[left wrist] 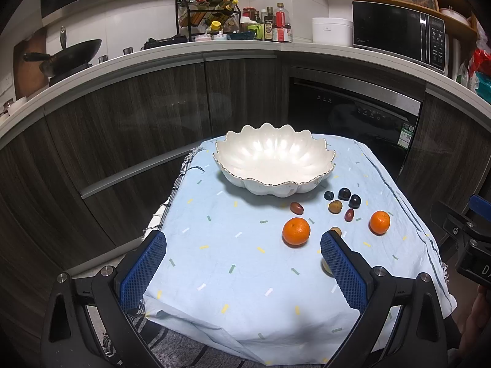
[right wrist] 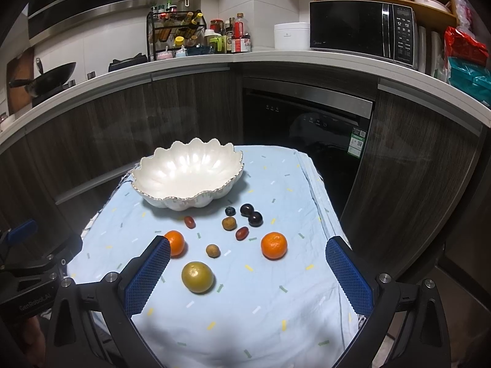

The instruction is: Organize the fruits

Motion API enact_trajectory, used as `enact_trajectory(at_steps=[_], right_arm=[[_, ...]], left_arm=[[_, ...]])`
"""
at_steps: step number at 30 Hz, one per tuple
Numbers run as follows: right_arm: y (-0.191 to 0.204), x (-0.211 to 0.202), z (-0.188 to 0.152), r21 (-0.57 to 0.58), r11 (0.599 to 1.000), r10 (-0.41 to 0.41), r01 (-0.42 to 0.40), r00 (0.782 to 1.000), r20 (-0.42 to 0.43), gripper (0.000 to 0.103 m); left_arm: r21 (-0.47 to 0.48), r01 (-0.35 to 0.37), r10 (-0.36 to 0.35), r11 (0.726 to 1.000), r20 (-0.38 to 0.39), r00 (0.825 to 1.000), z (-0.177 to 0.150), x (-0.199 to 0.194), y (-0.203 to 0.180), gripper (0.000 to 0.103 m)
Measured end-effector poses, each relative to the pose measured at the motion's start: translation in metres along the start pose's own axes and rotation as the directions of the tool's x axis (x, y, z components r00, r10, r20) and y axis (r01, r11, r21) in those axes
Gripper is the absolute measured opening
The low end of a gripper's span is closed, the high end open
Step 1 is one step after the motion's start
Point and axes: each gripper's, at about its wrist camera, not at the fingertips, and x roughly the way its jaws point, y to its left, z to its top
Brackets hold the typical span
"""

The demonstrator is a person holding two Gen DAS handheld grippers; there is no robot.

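An empty white scalloped bowl (left wrist: pixel 273 165) (right wrist: pixel 187 174) stands at the far side of a small table under a light blue cloth (left wrist: pixel 233 263) (right wrist: pixel 264 300). In front of it lie two oranges (left wrist: pixel 296 231) (left wrist: pixel 379 222) (right wrist: pixel 274 245) (right wrist: pixel 175 243), a yellow-green fruit (right wrist: pixel 197 277), a small brown fruit (right wrist: pixel 212 250), another brownish one (right wrist: pixel 229 223), two red grape tomatoes (right wrist: pixel 190 221) (right wrist: pixel 241 233) and three dark plums (right wrist: pixel 247 209) (right wrist: pixel 255 218) (right wrist: pixel 230 211). My left gripper (left wrist: pixel 244 263) is open over the near left of the cloth. My right gripper (right wrist: pixel 247 271) is open, with the yellow-green fruit between its fingers' lines.
Dark wood cabinets and a built-in dishwasher (right wrist: pixel 307 122) stand close behind the table. The counter above holds a wok (left wrist: pixel 73 52), a spice rack (left wrist: pixel 208 15), bottles, a rice cooker (left wrist: pixel 331 30) and a microwave (left wrist: pixel 399 33). The right gripper's body (left wrist: pixel 469 236) shows at the left view's right edge.
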Motion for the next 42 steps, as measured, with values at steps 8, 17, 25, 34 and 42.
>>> enact_trajectory(at_steps=[8, 17, 25, 34, 42], right_arm=[[0.000, -0.001, 0.000, 0.001, 1.000, 0.000, 0.000, 1.000, 0.002, 0.103], [-0.001, -0.001, 0.001, 0.002, 1.000, 0.000, 0.000, 1.000, 0.001, 0.103], [-0.002, 0.000, 0.001, 0.003, 1.000, 0.001, -0.001, 1.000, -0.001, 0.103], [-0.001, 0.003, 0.000, 0.009, 1.000, 0.001, -0.001, 1.000, -0.015, 0.103], [0.000, 0.017, 0.002, 0.009, 1.000, 0.002, -0.002, 0.999, -0.042, 0.102]], left_arm=[[0.000, 0.000, 0.000, 1.000, 0.000, 1.000, 0.000, 0.000, -0.001, 0.103], [0.001, 0.000, 0.000, 1.000, -0.002, 1.000, -0.001, 0.000, -0.003, 0.103], [0.002, 0.003, -0.003, 1.000, -0.006, 1.000, -0.003, 0.001, -0.003, 0.103], [0.008, 0.006, -0.006, 1.000, -0.027, 1.000, -0.002, 0.009, -0.002, 0.103], [0.013, 0.004, -0.003, 1.000, -0.048, 0.999, 0.001, 0.020, -0.002, 0.103]])
